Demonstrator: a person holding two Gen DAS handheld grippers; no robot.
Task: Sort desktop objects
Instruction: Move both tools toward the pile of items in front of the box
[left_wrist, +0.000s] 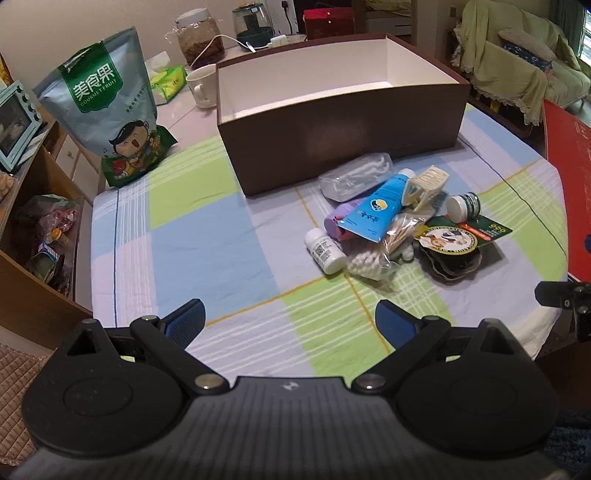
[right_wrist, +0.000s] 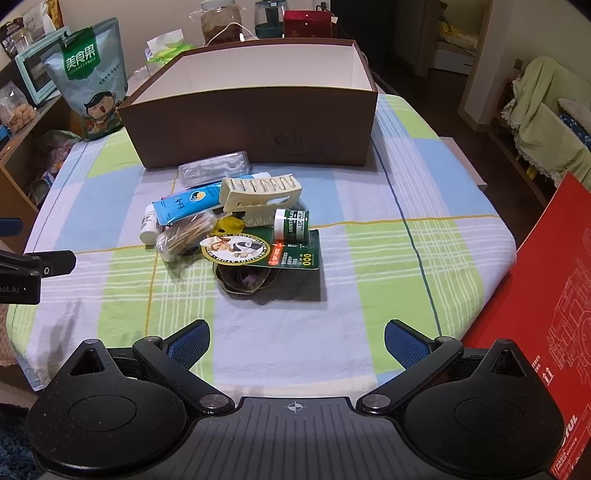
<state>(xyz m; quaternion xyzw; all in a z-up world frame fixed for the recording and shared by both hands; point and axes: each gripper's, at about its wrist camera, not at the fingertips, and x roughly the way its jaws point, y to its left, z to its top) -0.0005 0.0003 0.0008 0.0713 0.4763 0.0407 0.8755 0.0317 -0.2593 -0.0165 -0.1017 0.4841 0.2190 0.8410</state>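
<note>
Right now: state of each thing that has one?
left gripper: open, empty
right gripper: open, empty
brown box: lidless, looks empty
blue tube: capped, lying on pile
white bottle: capped, on its side
green jar: lidded, on its side

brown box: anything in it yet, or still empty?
Seems empty, not confirmed. The brown box is open-topped and only bare white inner walls show; its floor is hidden behind the front wall. The small items still lie heaped on the tablecloth.

Two black handheld grippers with blue finger pads

The left gripper (left_wrist: 288, 319) and the right gripper (right_wrist: 297, 339) each have a ribbed grey centre plate with a small crosshair mark, round black side discs, silver pivot screws and textured blue pads (right_wrist: 190, 341).
</note>
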